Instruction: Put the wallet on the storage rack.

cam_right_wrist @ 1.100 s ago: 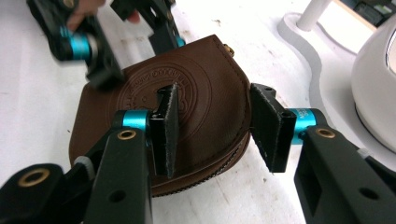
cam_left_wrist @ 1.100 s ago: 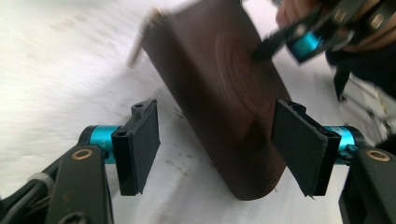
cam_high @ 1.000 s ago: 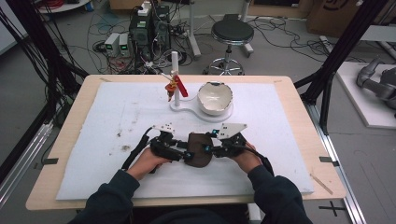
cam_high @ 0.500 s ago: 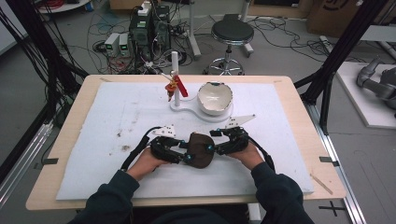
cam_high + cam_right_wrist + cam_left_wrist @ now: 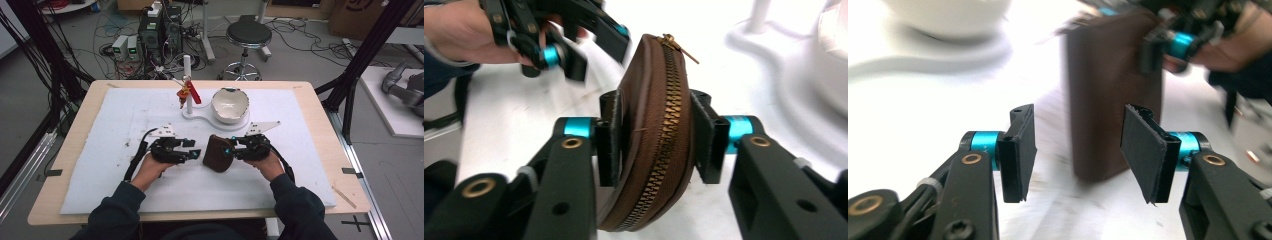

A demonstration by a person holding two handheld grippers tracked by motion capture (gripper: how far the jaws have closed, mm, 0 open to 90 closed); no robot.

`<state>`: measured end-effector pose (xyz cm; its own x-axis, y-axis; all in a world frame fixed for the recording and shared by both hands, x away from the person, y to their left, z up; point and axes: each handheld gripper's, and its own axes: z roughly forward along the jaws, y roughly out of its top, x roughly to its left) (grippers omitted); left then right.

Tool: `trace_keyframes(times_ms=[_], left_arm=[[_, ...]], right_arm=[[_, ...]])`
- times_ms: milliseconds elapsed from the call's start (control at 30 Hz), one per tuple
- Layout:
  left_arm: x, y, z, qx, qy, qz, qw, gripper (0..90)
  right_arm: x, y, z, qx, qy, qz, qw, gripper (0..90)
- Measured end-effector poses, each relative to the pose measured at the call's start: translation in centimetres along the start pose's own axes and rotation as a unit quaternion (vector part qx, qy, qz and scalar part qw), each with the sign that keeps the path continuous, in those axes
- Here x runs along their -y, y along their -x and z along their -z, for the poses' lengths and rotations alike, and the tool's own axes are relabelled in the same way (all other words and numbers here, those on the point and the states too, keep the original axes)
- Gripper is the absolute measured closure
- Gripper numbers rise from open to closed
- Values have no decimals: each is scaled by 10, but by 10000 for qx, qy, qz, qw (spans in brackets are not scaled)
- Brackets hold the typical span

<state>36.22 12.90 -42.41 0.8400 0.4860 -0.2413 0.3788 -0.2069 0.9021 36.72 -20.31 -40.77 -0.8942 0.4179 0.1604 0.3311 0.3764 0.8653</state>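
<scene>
— What have you got in the right gripper [image 5: 654, 140]?

— I have it clenched on the brown zip pouch [image 5: 651, 135]; my own camera shows both pads pressed flat against the pouch's two faces, with the brass zipper running up its edge between them and the pull tab sticking out at the top.

— And where does the pouch sit on the table?

— From the high view the pouch [image 5: 218, 153] is near the middle of the white mat [image 5: 100, 150], in front of the white bowl [image 5: 229, 105] and its white stand with the upright post [image 5: 187, 80]. It stands on edge, held by my right gripper [image 5: 230, 152] from its right side. I cannot tell whether its bottom touches the mat.

— The left gripper?

— Released. In the left gripper view its jaws stand wide apart around empty space, and the left gripper [image 5: 1075, 150] points at the pouch [image 5: 1113, 95], which is a bit blurred there and lies beyond the pads, not between them. From above, my left gripper [image 5: 192, 152] is just beside the pouch's left side, with a small gap.

— Anything else near?

— A red tag [image 5: 192, 94] hangs at the post, well apart from both hands
</scene>
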Motion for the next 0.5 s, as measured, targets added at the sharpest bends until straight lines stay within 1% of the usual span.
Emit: trace_keyframes(times_ms=[33, 100, 200, 267, 300, 333, 367, 400, 433, 500], left_arm=[[0, -2, 4, -135, 41, -3, 9999, 470], [0, -9, 17, -498, 105, -13, 9987, 451], [0, -18, 33, -807, 222, 23, 9965, 400], [-1, -22, 44, -995, 308, 70, 9945, 360], [-1, -24, 49, -1109, 318, 95, 9933, 324], [-2, -25, 53, -1255, 303, 130, 9915, 245], [-2, -27, 57, -1375, 285, 154, 9900, 231], [-1, -28, 62, -1430, 295, 179, 9891, 210], [0, -29, 66, -1490, 323, 222, 9881, 210], [4, -32, 74, -1555, 365, 290, 9867, 196]], right_arm=[[0, 1, 4, 113, 71, -11, 9999, 647], [-1, 2, 8, 277, 141, 14, 9995, 665], [-2, 2, 15, 539, 151, 13, 9984, 677], [-3, 3, 18, 624, 198, 31, 9979, 679], [-4, 4, 20, 649, 229, 42, 9976, 679], [-7, 4, 26, 762, 254, 117, 9967, 680], [-9, 4, 28, 801, 284, 144, 9963, 680], [-11, 4, 32, 838, 325, 179, 9958, 680], [-11, 4, 32, 838, 325, 179, 9958, 680], [-16, 5, 38, 926, 393, 274, 9945, 681]])
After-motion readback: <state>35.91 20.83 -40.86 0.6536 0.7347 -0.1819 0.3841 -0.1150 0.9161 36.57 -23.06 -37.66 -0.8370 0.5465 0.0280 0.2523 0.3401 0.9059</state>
